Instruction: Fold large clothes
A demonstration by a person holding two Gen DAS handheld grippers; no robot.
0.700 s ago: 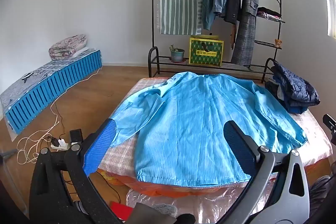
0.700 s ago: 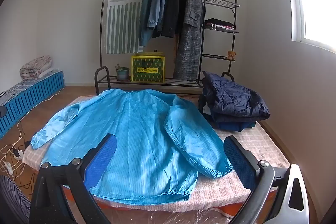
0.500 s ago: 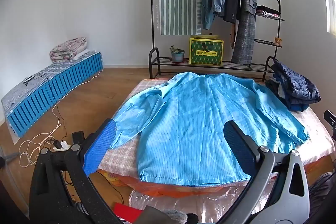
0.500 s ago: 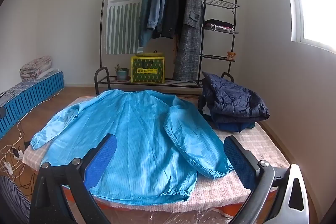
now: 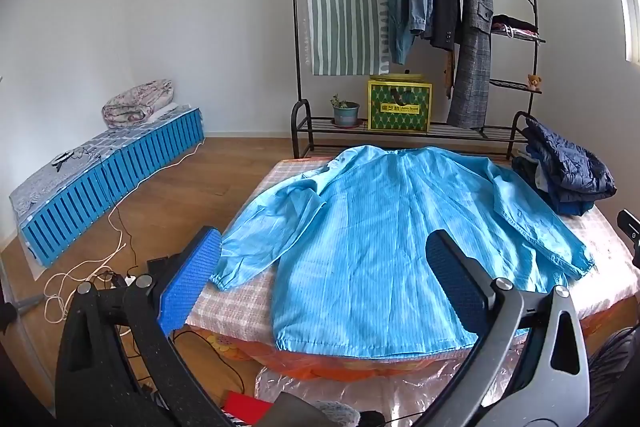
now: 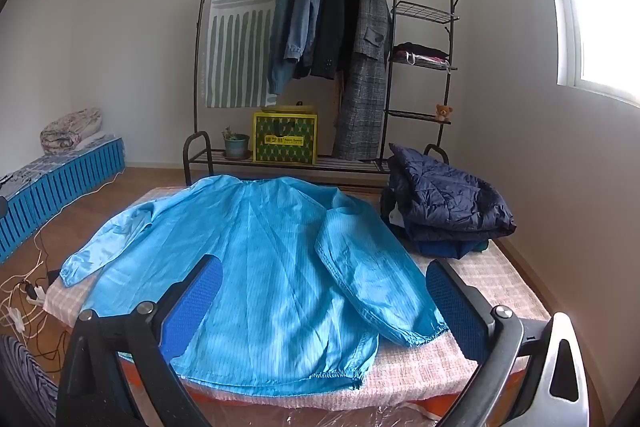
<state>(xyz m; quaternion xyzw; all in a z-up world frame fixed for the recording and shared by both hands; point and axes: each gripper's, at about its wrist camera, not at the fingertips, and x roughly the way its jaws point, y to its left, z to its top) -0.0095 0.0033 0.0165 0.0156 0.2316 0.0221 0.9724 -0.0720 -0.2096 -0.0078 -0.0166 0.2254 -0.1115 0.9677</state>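
Blue coat [image 5: 384,239] lies flat on bed [image 5: 236,303], sleeves out. Left gripper [image 5: 320,283] & right gripper [image 6: 324,303] both spread wide, nothing in them, above near edge.

Blue jacket [image 6: 256,267] lies spread flat on bed [image 6: 492,291]; right gripper [image 6: 324,301] hovers above, jaws wide, empty.

Only print in sight was the label on the green-and-yellow box [image 5: 399,107] under the clothes rack [image 5: 416,27] — too small to read.
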